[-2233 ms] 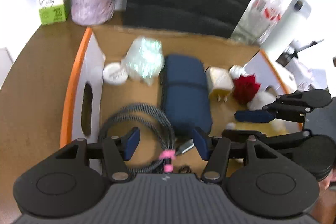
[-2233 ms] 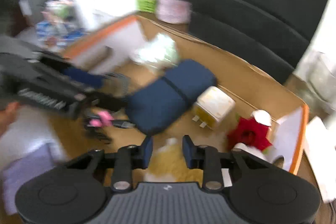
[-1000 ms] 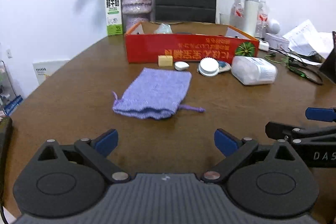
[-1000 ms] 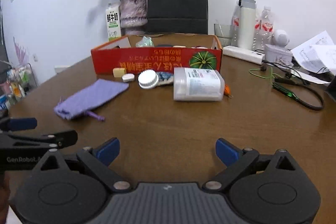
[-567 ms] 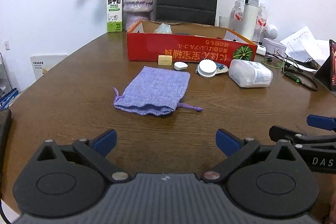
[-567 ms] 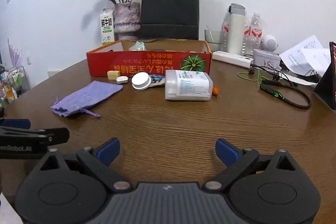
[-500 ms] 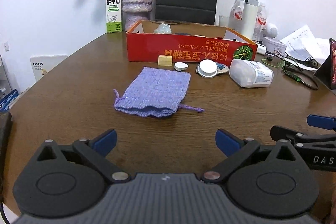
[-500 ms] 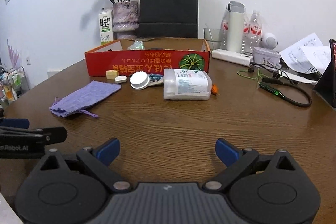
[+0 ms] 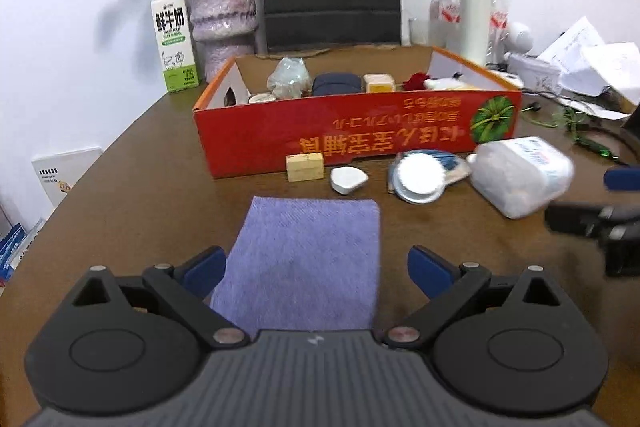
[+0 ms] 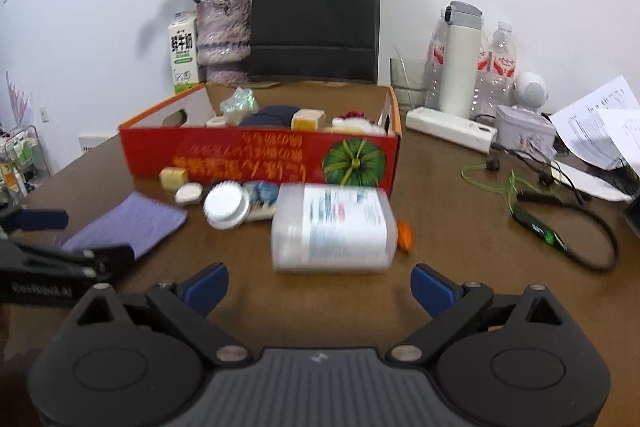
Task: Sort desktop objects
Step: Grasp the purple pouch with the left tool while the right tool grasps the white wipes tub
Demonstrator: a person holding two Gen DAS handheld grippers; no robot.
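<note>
Left gripper (image 9: 316,269): jaws wide, poised over purple knitted pouch (image 9: 304,259). Right gripper (image 10: 318,287): jaws wide, facing white plastic bottle (image 10: 332,229) lying beside red cardboard box (image 10: 280,159).

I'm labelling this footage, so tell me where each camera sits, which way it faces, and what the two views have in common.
Left wrist: sits on the left tool, low over the table, facing forward over the purple pouch toward the red box; its own open fingers show, and the right tool at the right edge.
Right wrist: sits on the right tool, facing the white plastic jar and the red box; its own open fingers show, and the left tool at the left edge.
Shared: red box, purple pouch, white plastic jar, black bag.
</note>
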